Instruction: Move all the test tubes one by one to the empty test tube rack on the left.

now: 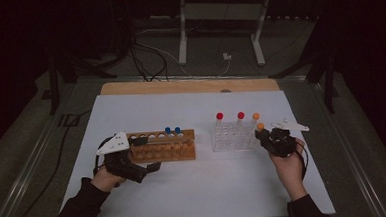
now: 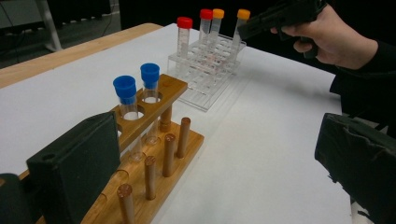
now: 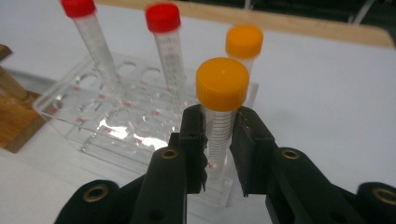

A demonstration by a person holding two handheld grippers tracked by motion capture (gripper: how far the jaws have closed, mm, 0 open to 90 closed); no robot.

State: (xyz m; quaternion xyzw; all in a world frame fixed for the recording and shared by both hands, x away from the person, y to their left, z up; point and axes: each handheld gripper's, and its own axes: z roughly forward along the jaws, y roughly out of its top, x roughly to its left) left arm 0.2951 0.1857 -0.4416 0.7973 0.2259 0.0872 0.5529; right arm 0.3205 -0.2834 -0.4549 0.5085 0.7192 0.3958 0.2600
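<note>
I hold right gripper [image 3: 219, 140] with jaws clenched on orange-capped tube [image 3: 222, 100], just below cap. Tube stands upright in clear rack [image 3: 93, 126], at rack's corner nearest right hand, 3 o'clock side of tabletop [image 1: 195, 188]. I hold left gripper [image 2: 210, 163] with jaws released, one jaw beside wooden rack [image 2: 159, 154] at 9 o'clock side. Two blue-capped tubes [image 2: 125, 91] stand in wooden rack.

orange-capped tube [image 3: 222, 100] in black jaws, red-capped tubes [image 3: 163, 42], blue-capped tubes [image 2: 150, 84], brown wooden rack [image 2: 159, 154], white table [image 1: 200, 188]
</note>
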